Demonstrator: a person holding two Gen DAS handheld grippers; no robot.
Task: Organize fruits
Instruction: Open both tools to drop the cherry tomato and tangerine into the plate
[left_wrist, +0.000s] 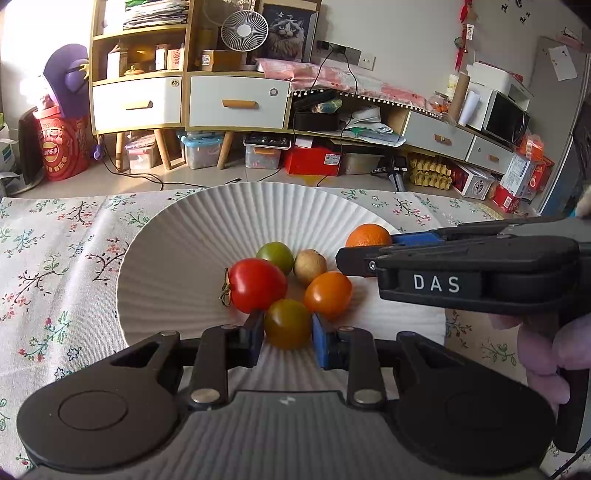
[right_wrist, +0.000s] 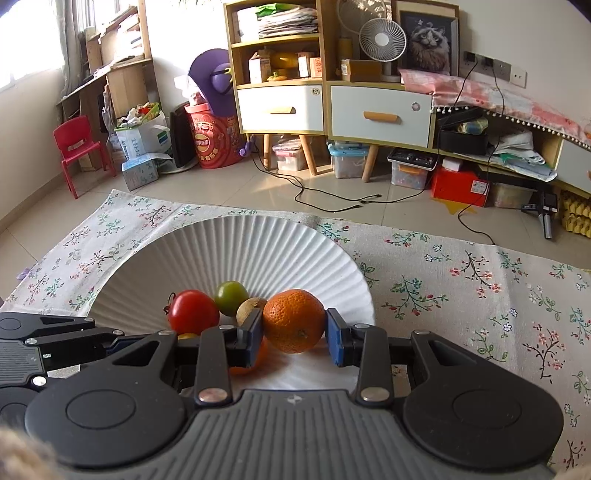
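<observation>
A white ribbed plate (left_wrist: 177, 258) holds a red tomato (left_wrist: 256, 284), a green tomato (left_wrist: 275, 254), a brown kiwi-like fruit (left_wrist: 309, 266) and an orange tomato (left_wrist: 328, 293). My left gripper (left_wrist: 288, 334) is shut on an olive-brown tomato (left_wrist: 288, 325) at the plate's near side, beside the others. My right gripper (right_wrist: 294, 334) is shut on an orange (right_wrist: 293, 321), low over the plate's (right_wrist: 221, 251) right part. In the left wrist view that orange (left_wrist: 369, 236) shows behind the right gripper's fingers (left_wrist: 347, 262). Whether either held fruit rests on the plate I cannot tell.
The plate lies on a floral tablecloth (right_wrist: 461, 288) that spreads left and right of it. Beyond the table's far edge are a tiled floor with cables, shelves, drawers and storage boxes. A hand (left_wrist: 543, 354) grips the right gripper's handle.
</observation>
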